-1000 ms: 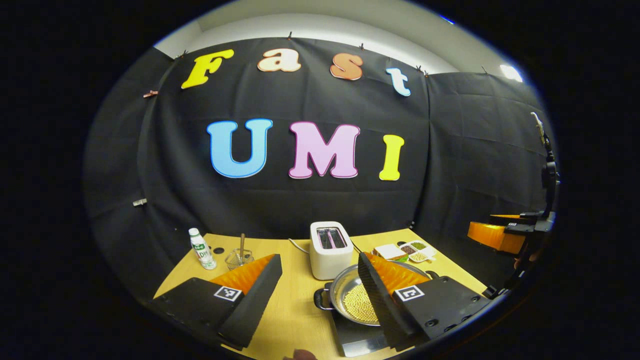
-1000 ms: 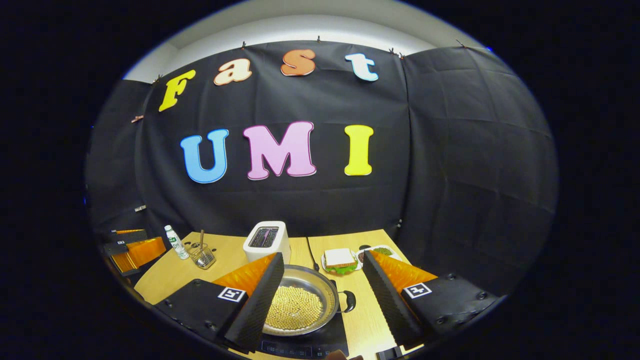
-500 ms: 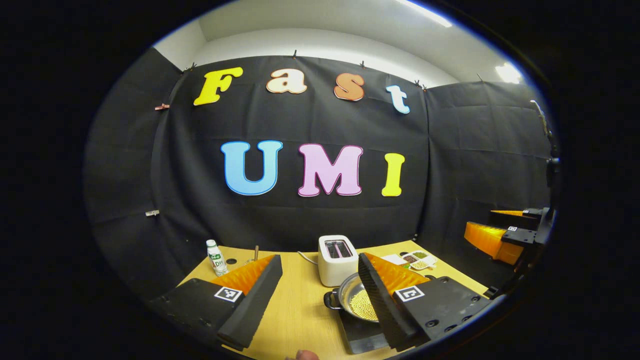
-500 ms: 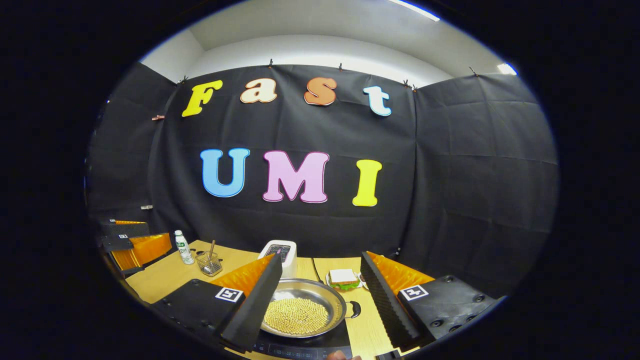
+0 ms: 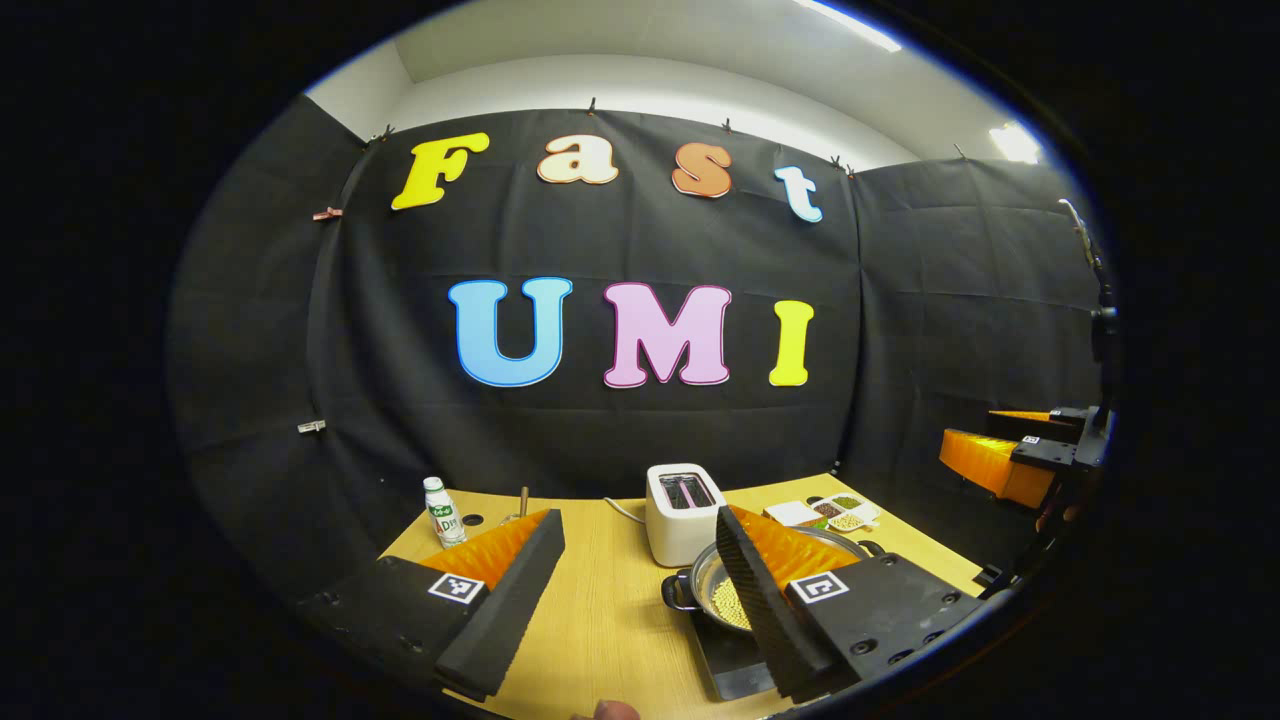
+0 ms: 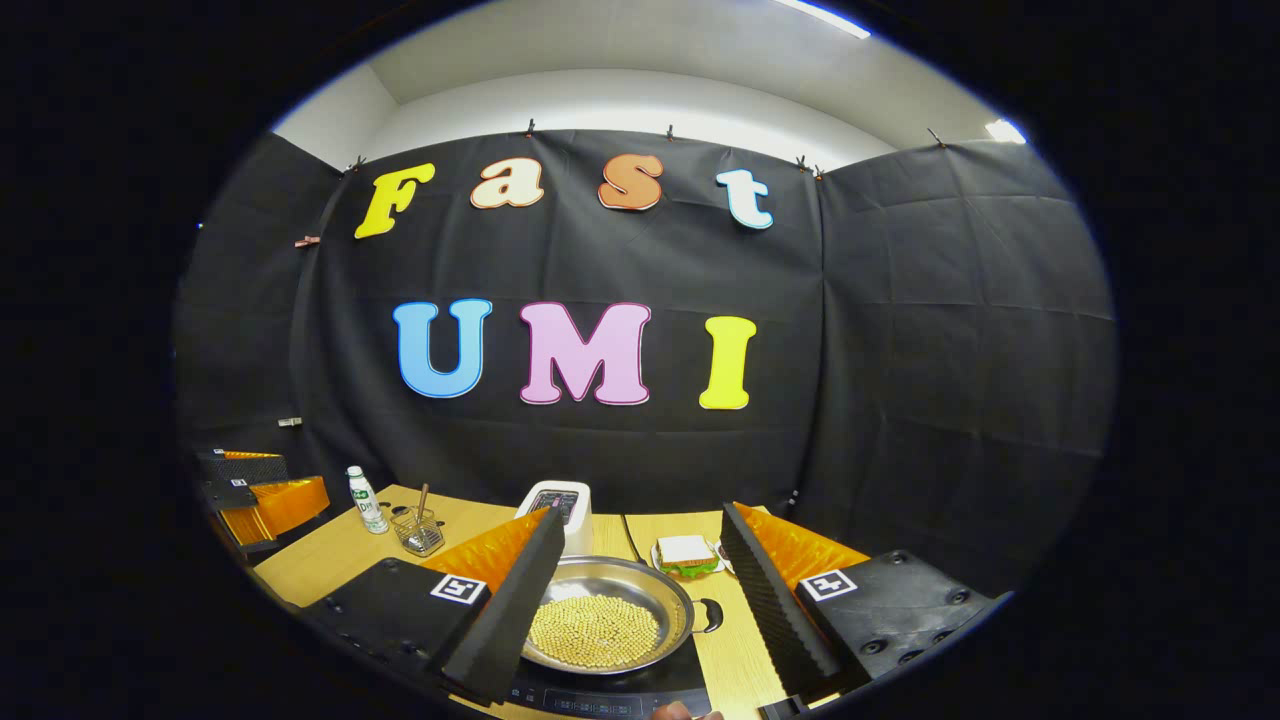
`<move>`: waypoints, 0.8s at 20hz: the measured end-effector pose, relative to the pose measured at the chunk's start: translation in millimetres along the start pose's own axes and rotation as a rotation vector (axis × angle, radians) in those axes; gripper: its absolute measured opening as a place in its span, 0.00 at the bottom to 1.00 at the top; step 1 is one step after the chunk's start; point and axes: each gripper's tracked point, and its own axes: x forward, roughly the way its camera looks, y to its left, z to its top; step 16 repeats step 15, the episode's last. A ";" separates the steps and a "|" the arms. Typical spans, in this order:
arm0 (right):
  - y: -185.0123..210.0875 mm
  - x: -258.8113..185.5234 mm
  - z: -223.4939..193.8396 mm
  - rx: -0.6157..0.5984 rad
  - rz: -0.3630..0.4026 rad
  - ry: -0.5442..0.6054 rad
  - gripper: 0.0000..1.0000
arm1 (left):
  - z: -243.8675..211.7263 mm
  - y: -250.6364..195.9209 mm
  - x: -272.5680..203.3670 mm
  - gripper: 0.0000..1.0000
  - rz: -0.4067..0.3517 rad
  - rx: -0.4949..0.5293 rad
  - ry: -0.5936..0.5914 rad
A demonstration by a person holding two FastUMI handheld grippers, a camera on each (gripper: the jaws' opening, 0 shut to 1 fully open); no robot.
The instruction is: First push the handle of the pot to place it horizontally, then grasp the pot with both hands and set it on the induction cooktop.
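Wood-grain worktop (image 6: pixel 330 555) is backed by black cloth walls, with a white wall and ceiling lights seen above the cloth.

Pot (image 6: pixel 600 625): shallow steel pan, filled with pale round beans, seated on the dark induction cooktop (image 6: pixel 610 690) at the near edge of the worktop. Its two loop handles are set along a left-to-right axis: one (image 6: pixel 708 615) is seen at the right rim in the right gripper view, the other (image 5: pixel 678 592) at the left rim in the left gripper view.

Left gripper (image 5: pixel 640 590): fingers spread wide, nothing held; bare worktop is seen between them, the pot (image 5: pixel 725 595) partly hidden behind one finger.

Right gripper (image 6: pixel 640 590): fingers spread wide, nothing held, raised above the pot and clear of it. It is also seen at the far right of the left gripper view (image 5: pixel 1010 460), well apart from the worktop.

Behind the pot: white toaster (image 6: pixel 562 505), slots upward. To its right: sandwich on a plate (image 6: pixel 687 555); small dishes of grains (image 5: pixel 840 510). To its left: open worktop, then a glass holder with a utensil (image 6: pixel 418 528) and a small white bottle (image 6: pixel 367 500) with a green label, too small to be read.

Square black-and-white markers are carried on both grippers.
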 end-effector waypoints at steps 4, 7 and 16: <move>-1.1 1.4 -3.5 -0.005 0.001 0.009 0.98 | -3.7 -5.6 2.8 0.95 -0.011 -0.002 0.011; -2.7 1.7 -3.1 0.004 0.001 0.012 0.98 | -2.4 -6.4 2.7 0.95 -0.009 0.008 0.017; -9.5 2.5 -6.7 0.013 0.000 0.022 0.98 | 0.7 -14.6 5.0 0.95 -0.008 0.019 0.017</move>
